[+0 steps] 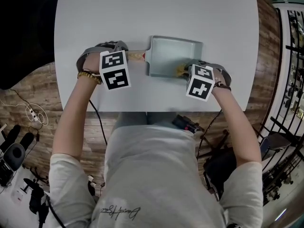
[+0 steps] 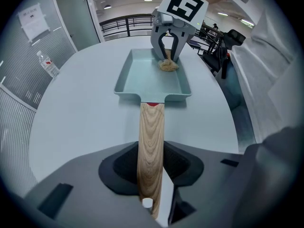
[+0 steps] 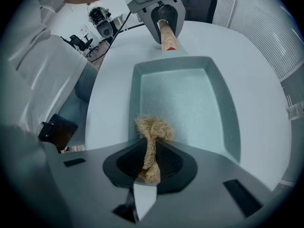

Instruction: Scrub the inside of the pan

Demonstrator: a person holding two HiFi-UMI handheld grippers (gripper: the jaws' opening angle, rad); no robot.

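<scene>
Pale teal and rectangular, the pan (image 1: 173, 56) lies at the centre of the head view on a light grey round tabletop (image 1: 156, 13), with its wooden handle (image 1: 137, 56) pointing to frame left. The left gripper (image 1: 118, 61) stands over that handle. The right gripper (image 1: 194, 75) stands at the pan's lower right corner, above a tan fibre scrubber (image 1: 182, 71).

In the left gripper view the handle runs up the middle of the frame. The fingers (image 2: 116, 172) are closed on its free end, fairly wide apart because the handle is thick. The pan sits flat at upper centre. The other gripper presses the scrubber into the pan's far right corner.

In the right gripper view the fingers (image 3: 178, 167) pinch the scrubber's stalk narrowly, low in the frame. Its frayed head rests on the pan floor beside the left wall.

The pan looks stiff and moderately heavy, and its smooth base probably slides easily on the tabletop. Holding the wooden grip, which is less slippery than the coated body, is therefore the sensible way to brace it. The scrubber looks light, soft and springy. It will likely bend under pressure, so it is best pinched close to its head.
</scene>
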